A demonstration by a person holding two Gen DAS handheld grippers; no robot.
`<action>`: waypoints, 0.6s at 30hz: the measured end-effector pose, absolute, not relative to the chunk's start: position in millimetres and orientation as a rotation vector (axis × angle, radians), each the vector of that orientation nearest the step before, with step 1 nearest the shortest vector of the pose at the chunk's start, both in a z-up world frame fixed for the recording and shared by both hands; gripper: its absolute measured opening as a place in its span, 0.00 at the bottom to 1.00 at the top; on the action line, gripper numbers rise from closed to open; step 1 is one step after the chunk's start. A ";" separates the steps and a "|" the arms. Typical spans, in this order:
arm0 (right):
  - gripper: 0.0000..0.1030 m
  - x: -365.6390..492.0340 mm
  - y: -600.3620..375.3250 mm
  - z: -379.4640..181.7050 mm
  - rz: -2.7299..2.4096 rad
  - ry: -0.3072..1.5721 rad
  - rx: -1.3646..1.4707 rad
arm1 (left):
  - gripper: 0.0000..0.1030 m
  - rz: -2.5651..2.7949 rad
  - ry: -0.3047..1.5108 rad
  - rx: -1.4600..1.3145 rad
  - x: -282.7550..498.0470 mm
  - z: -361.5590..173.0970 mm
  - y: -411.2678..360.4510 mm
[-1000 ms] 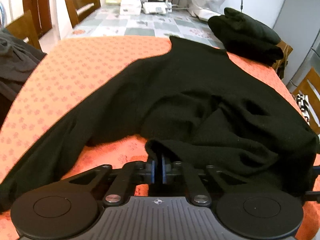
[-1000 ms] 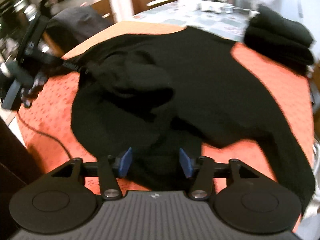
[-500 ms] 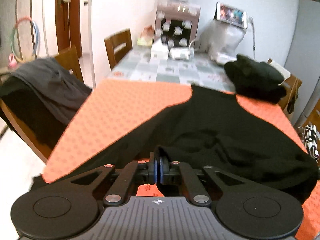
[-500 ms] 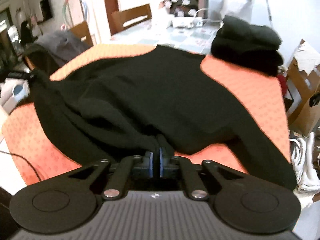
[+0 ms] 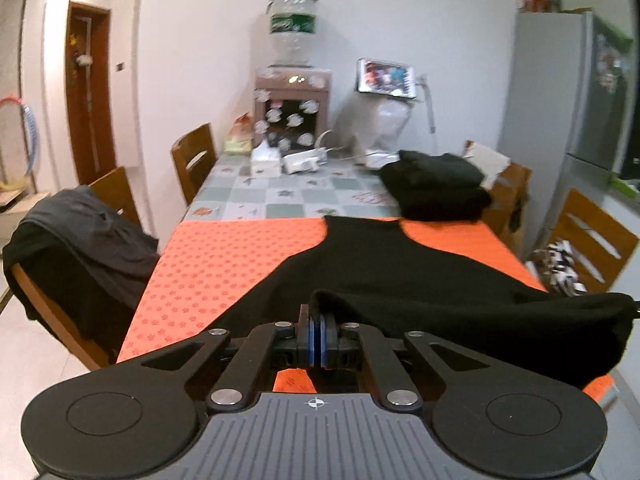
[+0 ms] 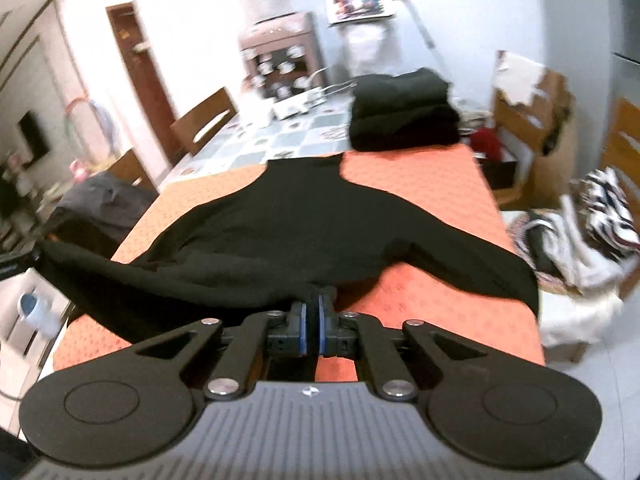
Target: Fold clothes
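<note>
A black sweater (image 5: 392, 272) lies spread over the orange patterned mat (image 5: 224, 264), its collar pointing to the far end. My left gripper (image 5: 319, 334) is shut on the sweater's near hem, which is lifted off the mat. In the right wrist view the same sweater (image 6: 304, 224) stretches across the mat (image 6: 432, 188), one sleeve hanging over the right edge. My right gripper (image 6: 311, 330) is shut on the hem too, and the hem hangs taut between both grips.
A pile of folded black clothes (image 5: 436, 184) sits past the mat on the tiled tablecloth (image 5: 280, 196). A chair draped with dark garments (image 5: 80, 240) stands at the left. Wooden chairs (image 5: 194, 160) flank the table; a laundry heap (image 6: 580, 236) lies on the right.
The right gripper closed on the sweater's hem. Both grippers rose and pulled back, lifting the hem off the mat and smoothing the bunched cloth.
</note>
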State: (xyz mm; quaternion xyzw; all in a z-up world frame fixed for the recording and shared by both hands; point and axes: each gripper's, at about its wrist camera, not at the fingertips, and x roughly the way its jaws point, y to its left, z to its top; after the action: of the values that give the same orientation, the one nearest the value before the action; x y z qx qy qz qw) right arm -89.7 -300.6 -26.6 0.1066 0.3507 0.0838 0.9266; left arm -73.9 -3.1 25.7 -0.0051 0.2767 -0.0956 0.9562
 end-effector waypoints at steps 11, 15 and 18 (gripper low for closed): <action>0.01 -151.1 -288.9 -22.6 0.079 0.741 0.130 | 0.05 -0.195 0.604 -0.073 -128.1 28.5 17.8; 0.01 -153.7 -293.5 -29.7 0.088 0.762 0.124 | 0.05 -0.152 0.648 -0.067 -141.0 13.8 18.1; 0.03 -151.5 -289.9 -47.2 0.143 0.801 0.102 | 0.05 -0.107 0.700 -0.063 -144.1 -7.1 20.5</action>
State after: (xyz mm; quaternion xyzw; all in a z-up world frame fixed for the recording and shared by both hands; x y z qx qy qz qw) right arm -151.5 -289.9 -47.2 0.0496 0.3893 0.0697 0.9171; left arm -144.1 20.5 -7.1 -0.0309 0.3427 -0.0524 0.9375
